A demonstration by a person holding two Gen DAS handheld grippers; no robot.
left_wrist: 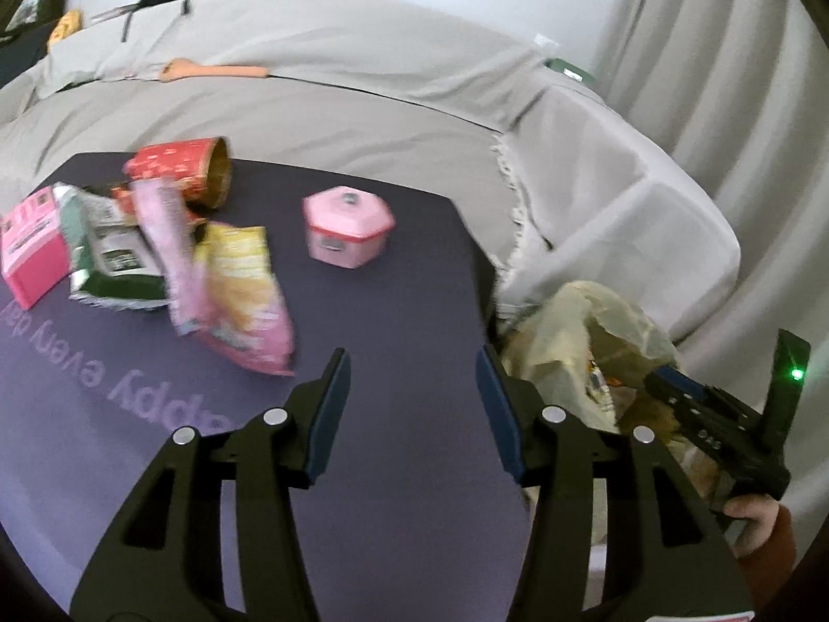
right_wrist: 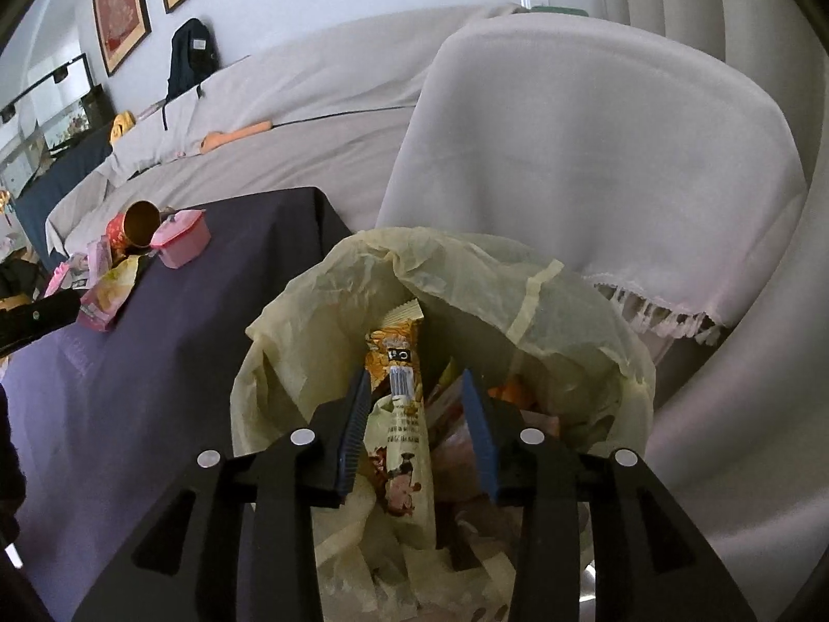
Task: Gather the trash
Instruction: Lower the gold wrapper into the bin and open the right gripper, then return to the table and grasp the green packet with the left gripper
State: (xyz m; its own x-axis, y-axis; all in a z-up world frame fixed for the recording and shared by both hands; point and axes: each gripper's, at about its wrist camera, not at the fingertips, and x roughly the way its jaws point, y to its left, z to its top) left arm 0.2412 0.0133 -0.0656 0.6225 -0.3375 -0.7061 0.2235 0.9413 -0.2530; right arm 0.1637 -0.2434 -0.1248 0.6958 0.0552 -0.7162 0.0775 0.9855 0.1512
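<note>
A pile of snack wrappers (left_wrist: pixel 155 254) lies on the purple tablecloth (left_wrist: pixel 388 440) at the far left, with a yellow-pink packet (left_wrist: pixel 243 290) nearest. A red tube can (left_wrist: pixel 186 166) lies on its side behind them and a pink hexagonal box (left_wrist: pixel 347 225) stands alone. My left gripper (left_wrist: pixel 412 363) is open and empty above the cloth. A pale yellow trash bag (right_wrist: pixel 414 280) hangs beside the table, holding wrappers. My right gripper (right_wrist: pixel 417 383) is open over the bag's mouth, with an orange-cream wrapper (right_wrist: pixel 401 404) lying between its fingers, apparently loose.
A sofa under a beige cover (left_wrist: pixel 337 78) runs behind the table. A covered armchair (right_wrist: pixel 596 155) stands right behind the bag. The table's right edge (left_wrist: pixel 482 269) is next to the bag (left_wrist: pixel 575 342). The right gripper's body (left_wrist: pixel 725 425) shows beside the bag.
</note>
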